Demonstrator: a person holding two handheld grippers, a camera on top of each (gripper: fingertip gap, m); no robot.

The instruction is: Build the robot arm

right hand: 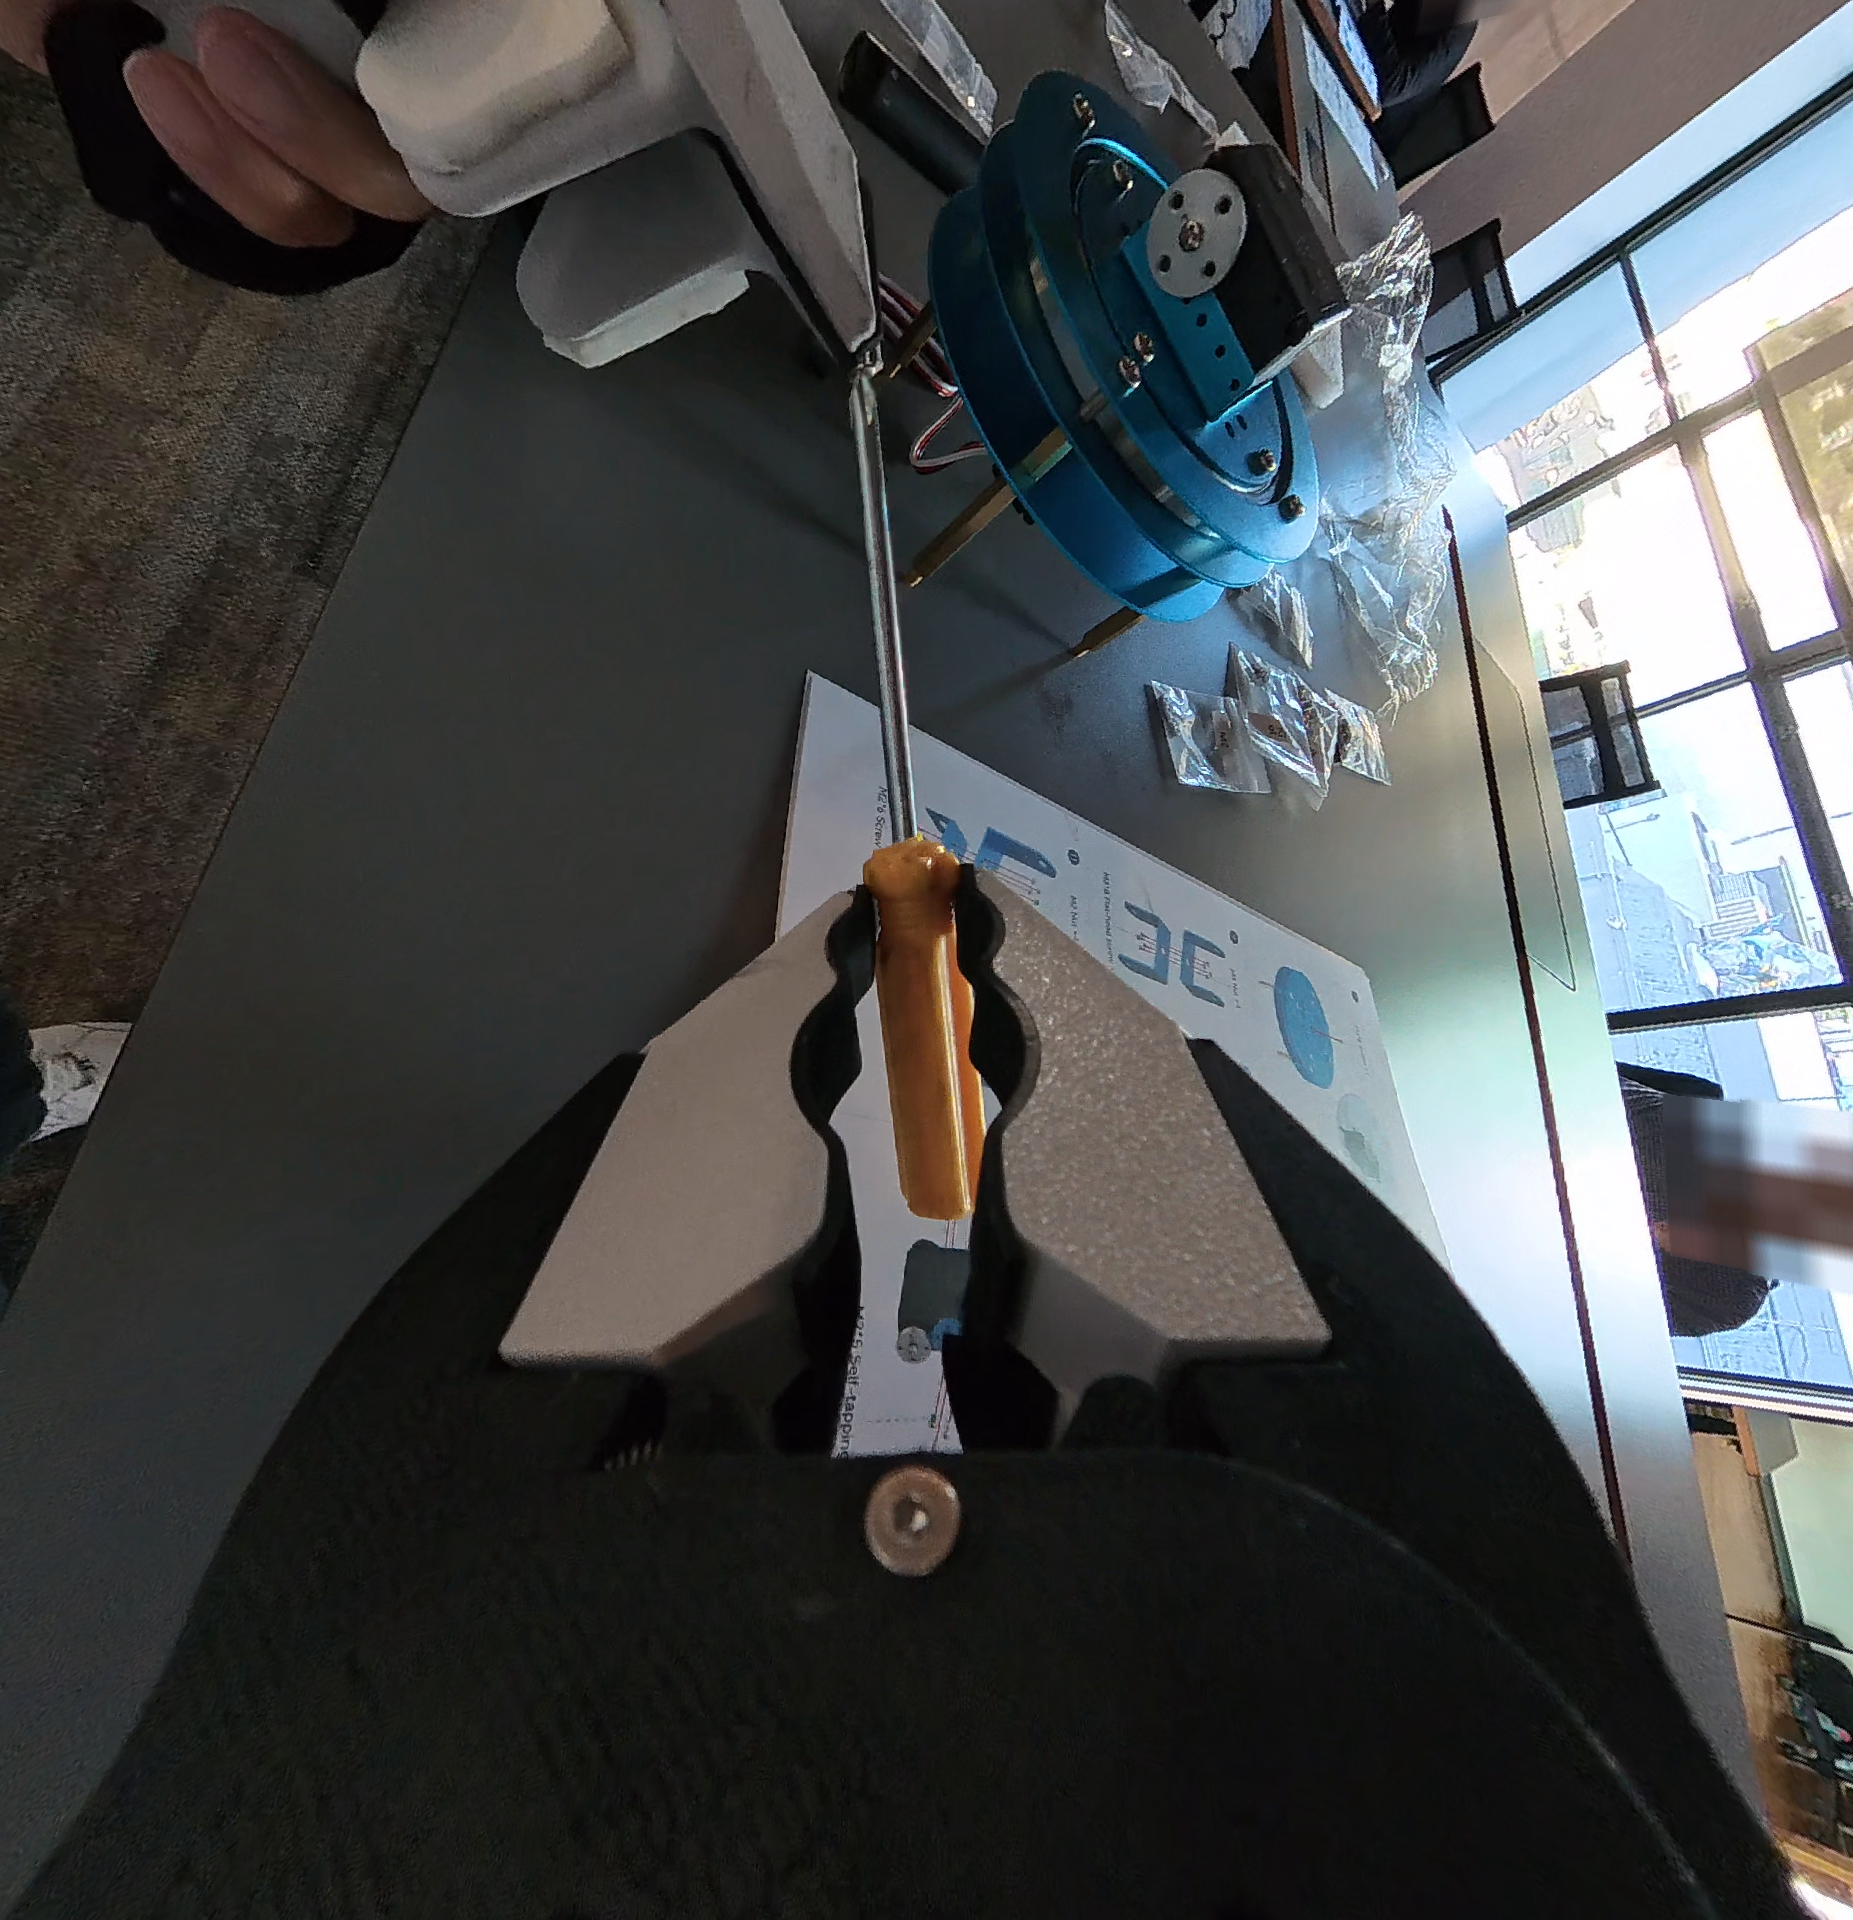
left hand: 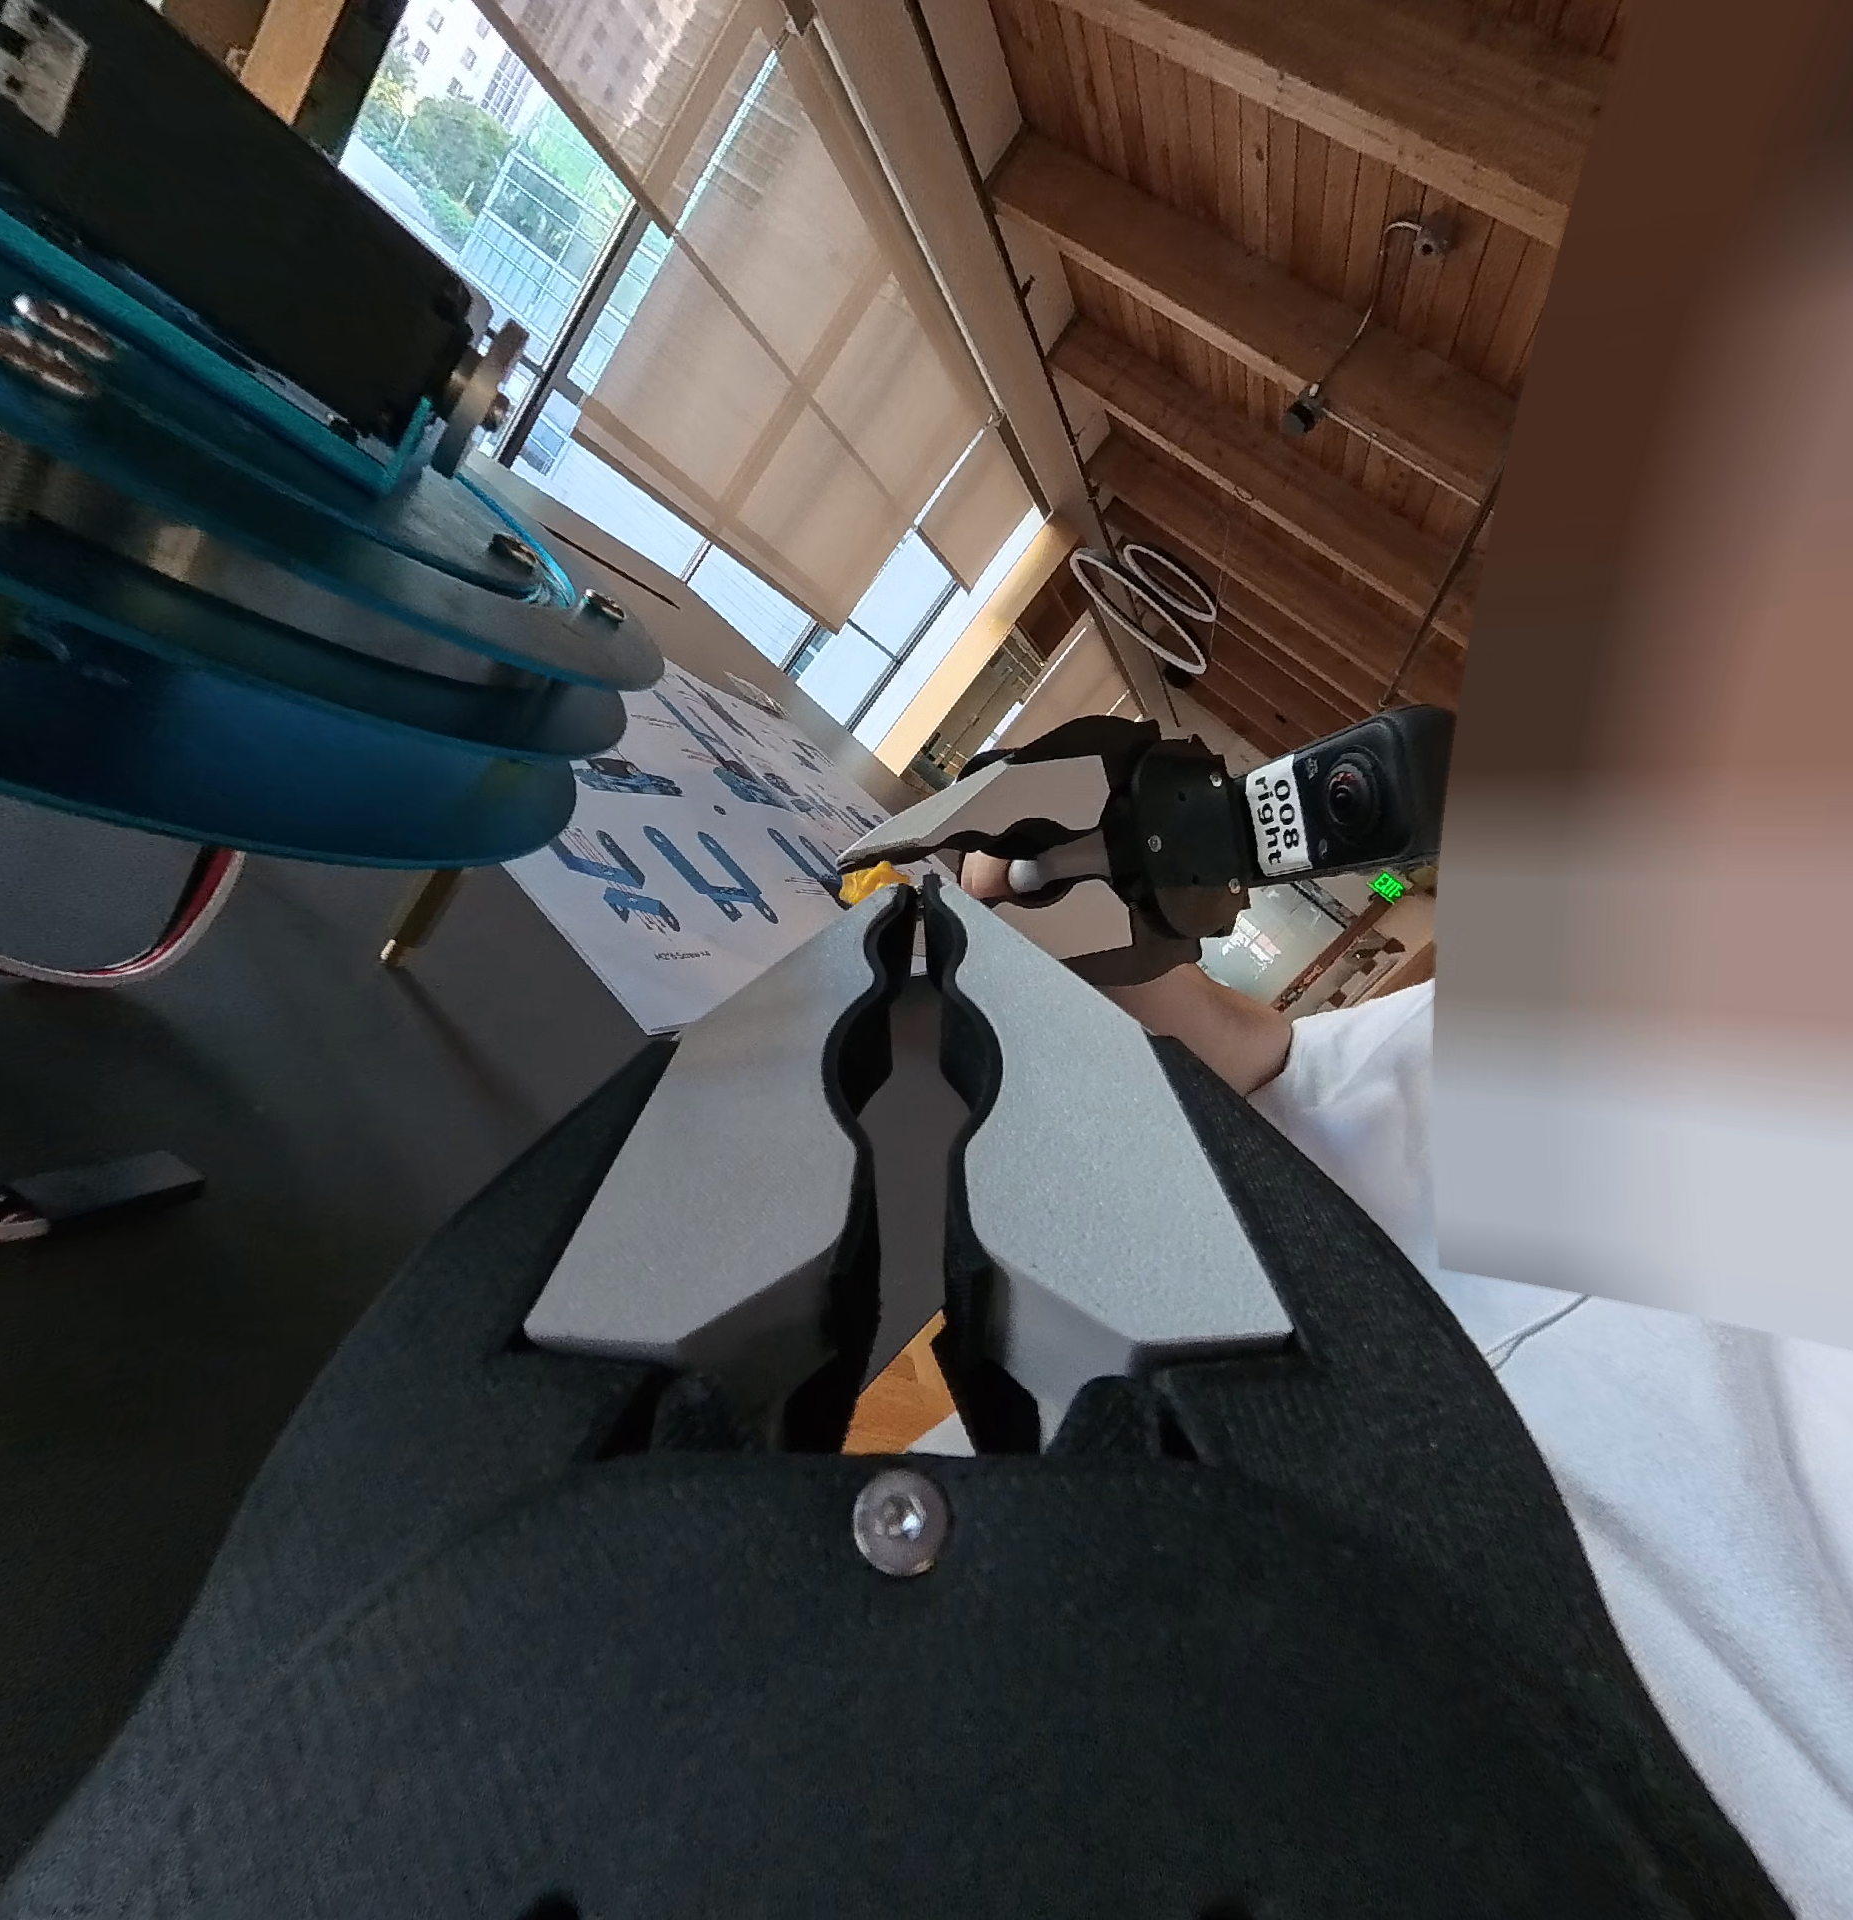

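Clamping an orange-handled screwdriver (right hand: 927, 1039), the right gripper (right hand: 914, 883) aims its shaft at the left gripper (right hand: 868, 353), whose tips pinch the shaft's far end. Beyond the screwdriver, on the dark grey table (right hand: 548, 727), stand a blue disc assembly (right hand: 1161, 416), a printed sheet (right hand: 1213, 987) and small bags (right hand: 1265, 738). Past the table are tall windows (right hand: 1711, 623), with a wooden beamed ceiling (left hand: 1265, 260) overhead.

My left camera looks low along my fingers (left hand: 1067, 1060), tilted up toward windows and ceiling. My right camera looks down my fingers (right hand: 724, 1122) across the worktop (right hand: 548, 727). Both share the blue disc assembly (left hand: 278, 665) (right hand: 1119, 343) and instruction sheet (left hand: 735, 873) (right hand: 1192, 935).
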